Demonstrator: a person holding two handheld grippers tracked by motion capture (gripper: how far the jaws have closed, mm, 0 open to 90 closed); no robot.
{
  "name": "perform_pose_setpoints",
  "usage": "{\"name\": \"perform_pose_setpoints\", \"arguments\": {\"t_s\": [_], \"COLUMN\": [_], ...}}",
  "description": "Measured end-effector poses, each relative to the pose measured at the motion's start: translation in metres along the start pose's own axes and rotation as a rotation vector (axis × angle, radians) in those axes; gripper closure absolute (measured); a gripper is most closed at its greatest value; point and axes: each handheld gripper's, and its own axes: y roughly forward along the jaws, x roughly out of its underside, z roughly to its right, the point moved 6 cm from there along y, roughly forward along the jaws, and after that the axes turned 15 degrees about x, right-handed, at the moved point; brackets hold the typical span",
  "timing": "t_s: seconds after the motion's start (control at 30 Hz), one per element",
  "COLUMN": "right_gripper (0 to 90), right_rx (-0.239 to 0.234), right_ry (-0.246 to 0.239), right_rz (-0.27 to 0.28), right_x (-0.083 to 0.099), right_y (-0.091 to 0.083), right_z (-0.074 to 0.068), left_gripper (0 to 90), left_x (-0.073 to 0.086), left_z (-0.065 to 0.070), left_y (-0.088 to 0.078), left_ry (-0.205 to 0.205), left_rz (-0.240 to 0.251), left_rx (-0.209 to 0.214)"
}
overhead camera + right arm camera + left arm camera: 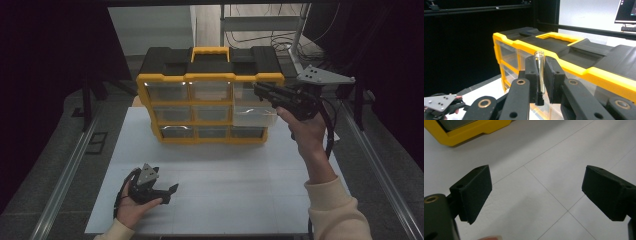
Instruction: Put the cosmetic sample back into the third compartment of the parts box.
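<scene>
A yellow-and-black plastic drawer cabinet (210, 95) with clear fronts stands at the far edge of the white counter (225, 200), roughly centred. Its drawers sit in three rows of three. The middle-row drawer on the right (255, 116) is pulled partly out toward the person, probably so that something can go in or come out. What any drawer holds cannot be made out through the dim, glossy fronts.

The right claw (261, 90) is raised at the cabinet's upper right corner, above that open drawer. In the right gripper view its jaws are clamped on a thin clear glass tube (539, 72), held upright with its open rim above the jaw tips. Gripping it low on the body and keeping it vertical would keep it from slipping and line it up for lowering; my guess is that the open drawer below is where it is going, or where it came from, but the pictures do not settle which.

The left claw (167, 192) rests near the counter's near left corner, well apart from the cabinet. Its jaws are spread wide with nothing between them, likely parked out of the way.
</scene>
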Motion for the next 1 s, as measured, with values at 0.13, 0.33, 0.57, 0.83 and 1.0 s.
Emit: {"name": "perform_pose_setpoints", "arguments": {"t_s": [0.13,0.33,0.57,0.83,1.0], "right_gripper": [81.2,81.2,81.0,72.4,40.1], "right_rx": [0.015,0.044,0.072,0.073,0.09], "right_ry": [-0.009,-0.028,-0.01,-0.017,-0.025], "right_rz": [-0.019,-0.032,-0.042,-0.042,-0.026], "right_x": [0.003,0.005,0.008,0.009,0.01], "right_y": [0.008,0.013,0.017,0.017,0.018], "right_z": [0.003,0.007,0.015,0.016,0.014], "left_gripper": [9.7,9.7,9.7,9.7,9.6], "left_x": [0.0,0.0,0.0,0.0,0.0], "left_z": [0.0,-0.001,-0.001,-0.001,0.0], "left_y": [0.001,0.0,0.0,0.0,0.0], "left_ry": [0.0,-0.001,-0.001,-0.003,0.001], "left_rz": [-0.004,-0.003,-0.002,-0.001,0.0], "left_rx": [0.0,-0.002,-0.003,-0.006,-0.006]}}
